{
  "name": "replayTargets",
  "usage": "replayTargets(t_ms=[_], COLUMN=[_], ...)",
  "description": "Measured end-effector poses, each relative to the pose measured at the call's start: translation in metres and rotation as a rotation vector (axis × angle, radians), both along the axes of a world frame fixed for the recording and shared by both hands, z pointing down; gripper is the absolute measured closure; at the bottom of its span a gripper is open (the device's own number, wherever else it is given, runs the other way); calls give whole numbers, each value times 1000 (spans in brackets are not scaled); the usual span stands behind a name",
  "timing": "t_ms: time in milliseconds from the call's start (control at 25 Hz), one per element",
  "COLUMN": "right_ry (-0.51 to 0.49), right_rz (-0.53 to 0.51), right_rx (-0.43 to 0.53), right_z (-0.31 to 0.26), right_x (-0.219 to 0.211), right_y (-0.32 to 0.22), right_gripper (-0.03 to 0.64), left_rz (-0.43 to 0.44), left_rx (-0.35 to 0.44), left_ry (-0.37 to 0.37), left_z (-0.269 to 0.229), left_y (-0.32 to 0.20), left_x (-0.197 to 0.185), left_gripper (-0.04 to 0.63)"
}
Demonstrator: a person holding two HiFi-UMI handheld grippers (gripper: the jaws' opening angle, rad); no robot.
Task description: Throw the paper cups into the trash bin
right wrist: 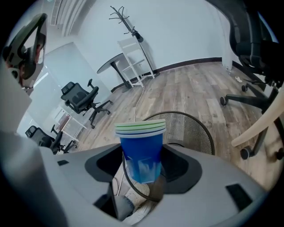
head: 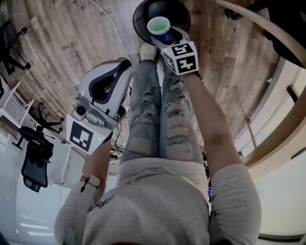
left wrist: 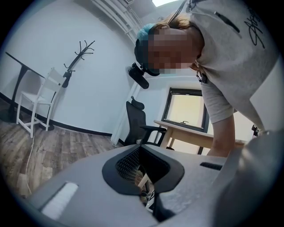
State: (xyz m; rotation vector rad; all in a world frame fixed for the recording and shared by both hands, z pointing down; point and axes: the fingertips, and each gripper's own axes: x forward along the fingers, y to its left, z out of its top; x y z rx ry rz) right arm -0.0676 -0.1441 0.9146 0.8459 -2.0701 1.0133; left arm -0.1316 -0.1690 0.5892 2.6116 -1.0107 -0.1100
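I see the black mesh trash bin (head: 180,16) at the far side. Left tool (left wrist: 148,195) hangs near left, jaws together, empty. Right tool (right wrist: 143,170) is clamped on the stacked blue paper cups (right wrist: 142,146), upright, above the bin's mouth.

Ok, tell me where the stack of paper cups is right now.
The stack of paper cups stands upright between the right gripper's jaws, at the top centre of the head view, over the black mesh trash bin.

Blue paper cups (right wrist: 141,153) with green and white rims, black mesh trash bin (right wrist: 190,128), grey-brown wood-grain floor (right wrist: 186,91).
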Motion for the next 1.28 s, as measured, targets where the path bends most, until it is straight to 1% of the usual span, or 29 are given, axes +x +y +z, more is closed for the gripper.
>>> replayTargets(t_ms=[160,440,680,800,1040,1200,1280], right_ry=[39,76,96,114,117,109,96], right_rz=[15,42,67,58,75,92,116], right_rx=[-25,-79,-112,-130,-160,-193,-203], right_z=[17,46,61,70,77,80,81], right_x=[3,3,2,1,3,3,5], right_y=[-2,-6,-10,-10,-14,-14,-17], right_gripper=[347,347,347,346,345,346,346], left_rz=[21,56,41,52,75,83,90], left_rx=[12,-5,-16,-23,-44,-40,-40], left_ry=[-22,-15,-1,2,15,29,37], left_z=[6,19,23,25,30,27,26], left_y=[4,7,2,3,6,5,5], left_x=[5,8,5,5,11,16,19], left_gripper=[592,592,592,592,592,592,592])
